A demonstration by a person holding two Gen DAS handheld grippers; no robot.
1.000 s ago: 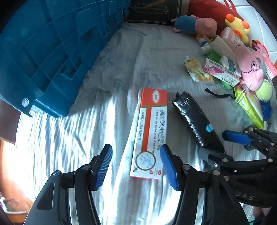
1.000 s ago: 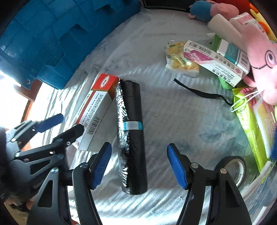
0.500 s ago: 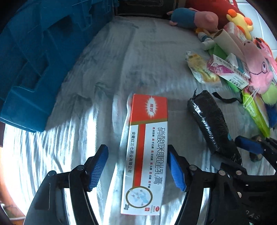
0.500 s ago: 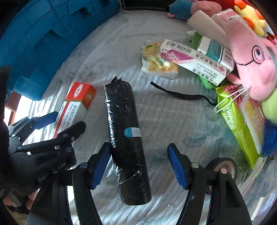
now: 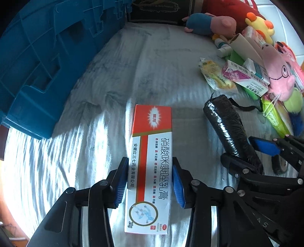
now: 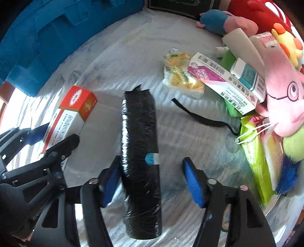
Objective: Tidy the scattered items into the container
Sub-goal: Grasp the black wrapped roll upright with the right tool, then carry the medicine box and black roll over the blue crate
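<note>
A red and white ointment box lies on the pale bedsheet. My left gripper has closed its blue pads on the box's two long sides. A black plastic-wrapped roll lies to the right of the box. My right gripper is open around the roll, its left pad touching the roll and its right pad apart from it. The roll also shows in the left wrist view. The blue crate stands at the left.
A pile of items lies at the right: a pink plush pig, medicine boxes, a yellow packet, a green wipes pack and a black strap. A dark cushion is at the back.
My left gripper moved forward over the ointment box and closed on its sides. My right gripper moved forward so the black roll lies between its open fingers.
</note>
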